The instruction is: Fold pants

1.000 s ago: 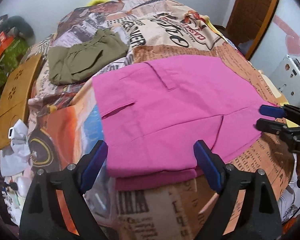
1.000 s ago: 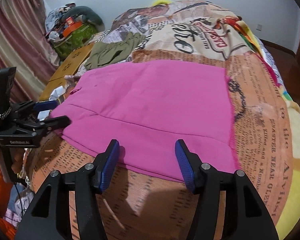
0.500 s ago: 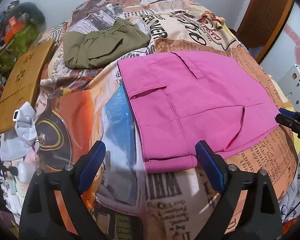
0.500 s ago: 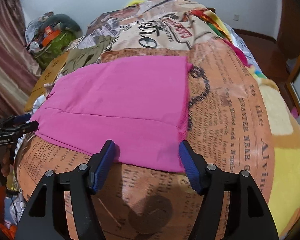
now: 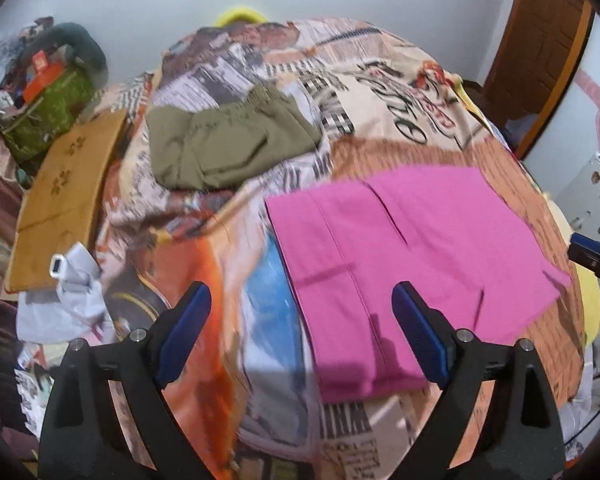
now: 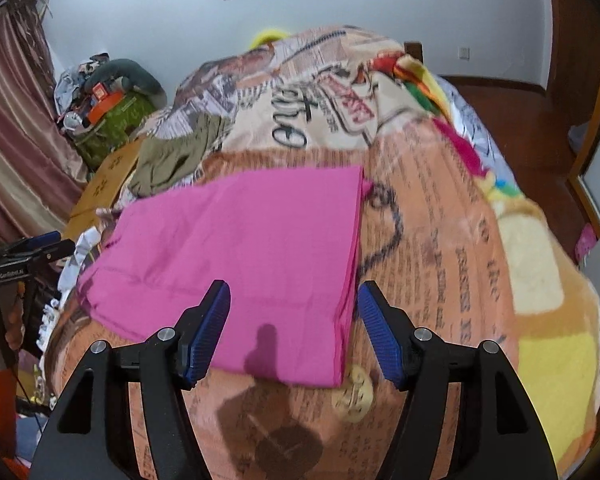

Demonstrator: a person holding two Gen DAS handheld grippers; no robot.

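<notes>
Both our grippers are standing farther back from the cloth than a second ago, and our right jaws have just been widening with nothing between them. We are listing: pink pants [image 5: 404,264], folded flat, lying on the printed blanket [image 5: 360,92], nearer its right side in the left wrist view. Left gripper [image 5: 300,332]: jaws gaping wide, gripping nothing, hanging above the pants' near left edge. Right gripper [image 6: 294,332]: jaws apart, empty, hanging over the near right corner. Olive garment [image 5: 224,144]: lying apart, farther up the blanket. Wooden board [image 5: 64,204]: resting at the bed's left edge.
</notes>
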